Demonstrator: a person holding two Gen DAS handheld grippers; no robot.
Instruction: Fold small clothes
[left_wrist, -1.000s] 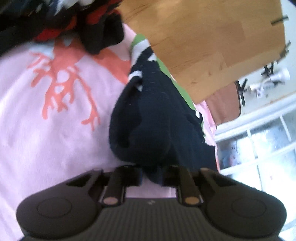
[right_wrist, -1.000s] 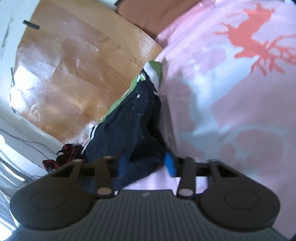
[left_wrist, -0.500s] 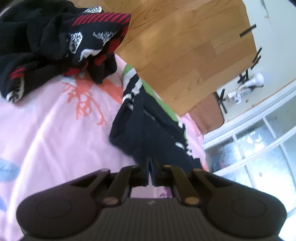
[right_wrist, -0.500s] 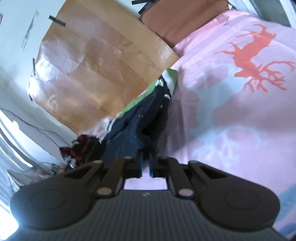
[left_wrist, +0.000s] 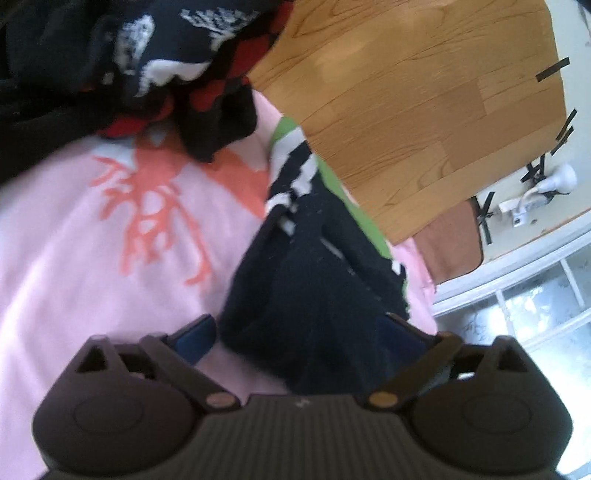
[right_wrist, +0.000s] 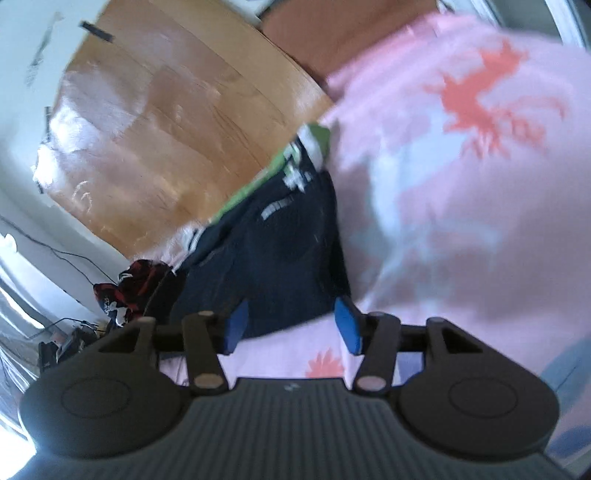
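Two grippers sit at the near end of one dark navy garment (left_wrist: 317, 280), which lies on a pink blanket (left_wrist: 74, 258) printed with coral deer, close along the blanket's edge where the wooden floor (left_wrist: 406, 92) begins. Its far end shows white and green stripes, and the cloth is bunched into soft folds rather than spread flat. Judging by the knit look, it will handle as light and limp – it should drape and sag from wherever it is pinched, and a thick fold may slip out of a shallow bite. The sensible place to take hold is at the near hem or the corners, one corner per tool, so the piece hangs square.

The left gripper (left_wrist: 303, 334) has its jaws spread wide, the blue pads standing to either side of the near fold; the cloth lies between them and may brush the right-hand pad, but nothing is clamped. The right gripper (right_wrist: 291, 323) is likewise spread, its blue pads flanking the garment's near edge, with bare blanket showing between them – it holds nothing. A heap of black, red and white clothes (left_wrist: 155, 66) waits further along the blanket, well apart from both tools
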